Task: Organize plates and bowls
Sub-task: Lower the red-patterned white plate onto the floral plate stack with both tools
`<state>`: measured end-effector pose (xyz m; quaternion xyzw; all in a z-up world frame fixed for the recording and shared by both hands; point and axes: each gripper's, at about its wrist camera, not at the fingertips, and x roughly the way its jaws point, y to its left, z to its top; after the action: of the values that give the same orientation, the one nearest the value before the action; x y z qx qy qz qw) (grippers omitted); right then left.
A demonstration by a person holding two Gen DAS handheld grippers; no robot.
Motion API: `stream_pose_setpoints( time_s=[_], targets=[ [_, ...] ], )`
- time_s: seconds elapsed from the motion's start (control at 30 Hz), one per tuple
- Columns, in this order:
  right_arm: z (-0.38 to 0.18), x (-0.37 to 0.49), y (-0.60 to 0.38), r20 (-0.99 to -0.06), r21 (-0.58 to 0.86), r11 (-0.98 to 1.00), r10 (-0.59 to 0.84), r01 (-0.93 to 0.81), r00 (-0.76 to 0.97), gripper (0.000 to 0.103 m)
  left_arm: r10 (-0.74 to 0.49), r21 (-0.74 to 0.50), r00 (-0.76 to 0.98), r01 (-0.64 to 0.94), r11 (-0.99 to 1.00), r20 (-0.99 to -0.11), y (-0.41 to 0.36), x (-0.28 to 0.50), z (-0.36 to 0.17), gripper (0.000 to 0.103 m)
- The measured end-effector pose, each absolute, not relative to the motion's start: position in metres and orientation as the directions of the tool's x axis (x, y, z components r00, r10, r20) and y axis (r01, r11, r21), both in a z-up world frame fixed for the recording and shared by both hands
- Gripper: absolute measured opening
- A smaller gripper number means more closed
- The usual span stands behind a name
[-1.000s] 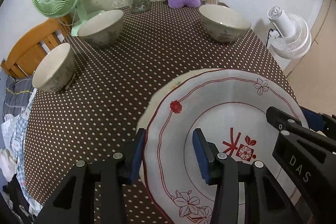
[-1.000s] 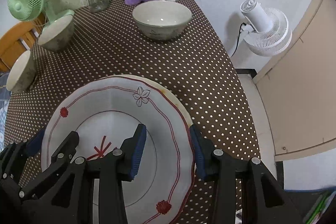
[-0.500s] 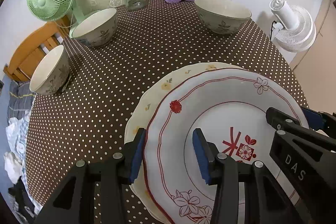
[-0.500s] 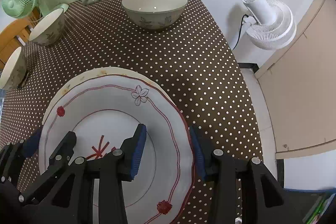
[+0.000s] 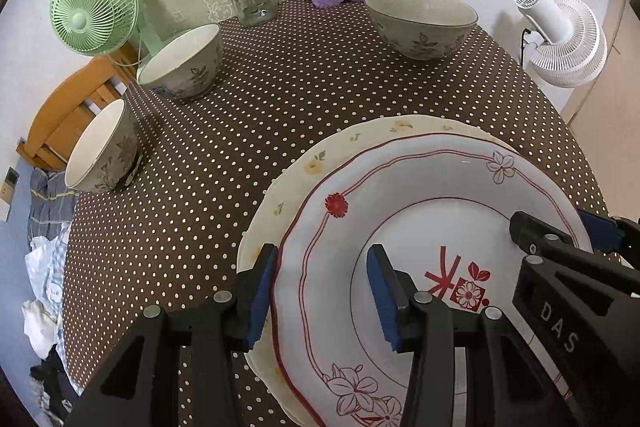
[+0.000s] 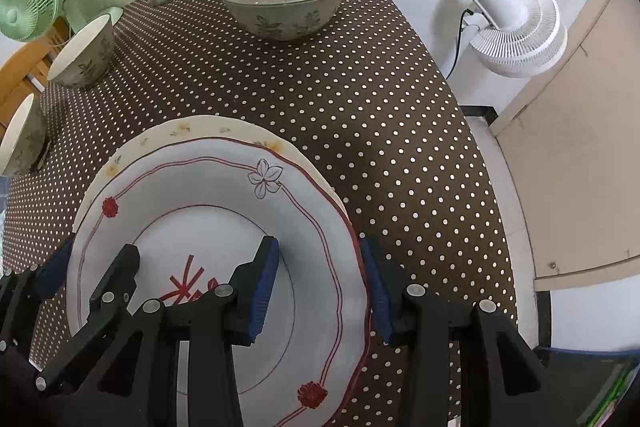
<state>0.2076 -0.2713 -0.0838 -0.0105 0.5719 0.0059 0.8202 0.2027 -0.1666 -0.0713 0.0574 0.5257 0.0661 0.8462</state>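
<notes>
Left gripper (image 5: 322,291) and right gripper (image 6: 318,285), each part-closed astride opposite rims of the red-trimmed plate (image 5: 432,211), one pad above the rim and one outside it; whether the pads truly pinch cannot be told. The plate is rigid glazed ceramic, probably fairly heavy, slick and chip-prone, so the rim, held from both sides, is the sensible purchase. It sits over the cream plate (image 5: 360,135) on the dotted worktop (image 5: 280,99), apparently resting or nearly so. Beyond, well apart: two small bowls (image 5: 182,61) at left, the large bowl (image 5: 420,21) farthest.
</notes>
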Motion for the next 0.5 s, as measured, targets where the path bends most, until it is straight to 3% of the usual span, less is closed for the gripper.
stream_pose_setpoints(
  time_s=[0.23, 0.33, 0.5],
  targets=[
    [-0.075, 0.197, -0.278, -0.943, 0.021, 0.999, 0.028, -0.025, 0.332, 0.045, 0.17, 0.163, 0.435, -0.053, 0.985, -0.884, -0.167, 0.203, -0.071, 0.045],
    [-0.073, 0.191, -0.28, -0.94, -0.001, 1.0, 0.006, -0.02, 0.342, 0.032, 0.171, 0.164, 0.435, -0.054, 0.985, -0.884, -0.167, 0.203, -0.071, 0.045],
    [-0.073, 0.189, -0.278, -0.937, -0.011, 1.0, -0.001, -0.029, 0.348, 0.031, 0.175, 0.17, 0.433, -0.052, 0.984, -0.884, -0.167, 0.202, -0.071, 0.045]
  ],
)
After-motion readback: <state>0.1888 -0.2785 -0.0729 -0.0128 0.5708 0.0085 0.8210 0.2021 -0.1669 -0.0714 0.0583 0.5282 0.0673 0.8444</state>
